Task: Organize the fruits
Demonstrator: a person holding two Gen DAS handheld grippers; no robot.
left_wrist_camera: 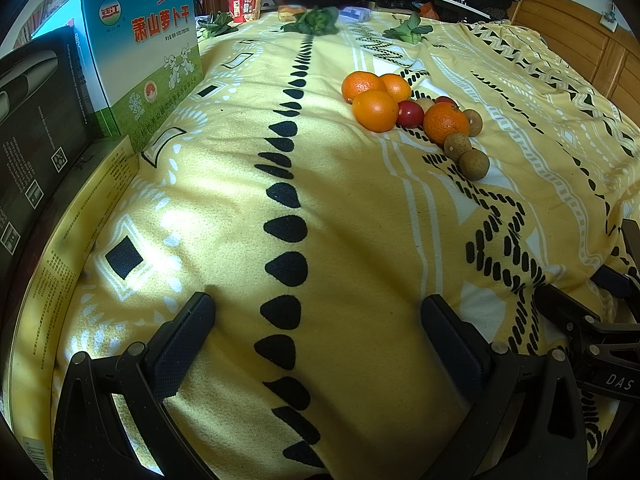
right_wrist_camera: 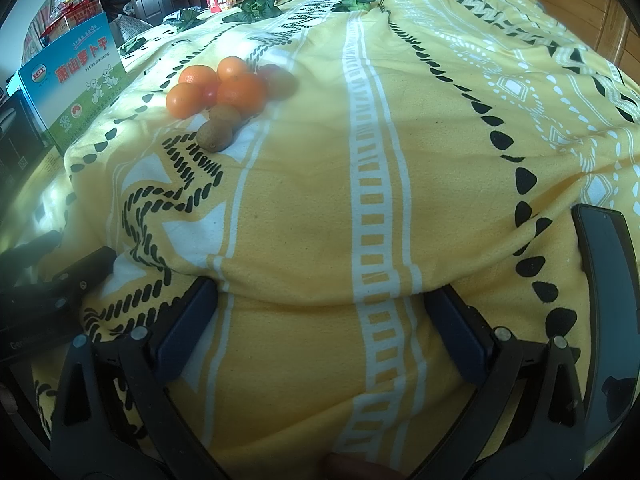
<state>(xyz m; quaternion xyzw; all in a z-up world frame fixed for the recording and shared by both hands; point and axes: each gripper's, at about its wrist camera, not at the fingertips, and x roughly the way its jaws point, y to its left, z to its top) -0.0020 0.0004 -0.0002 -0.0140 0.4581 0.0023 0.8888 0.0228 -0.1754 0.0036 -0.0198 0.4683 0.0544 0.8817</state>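
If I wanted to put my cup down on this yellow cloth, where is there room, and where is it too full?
Plenty of bare cloth lies between the fruit pile and the two grippers, whose jaws stand open. The stretch right of the pile is free too. It is crowded along the boxes at the left edge and among the leafy greens at the far end.

Ahead of your left gripper [left_wrist_camera: 318,344], bare yellow blanket [left_wrist_camera: 340,216] runs clear up to the fruit pile [left_wrist_camera: 412,114] at upper centre. Stacked boxes [left_wrist_camera: 80,100] wall off the frame's left edge. Your right gripper [right_wrist_camera: 320,320] has open blanket centre and right.
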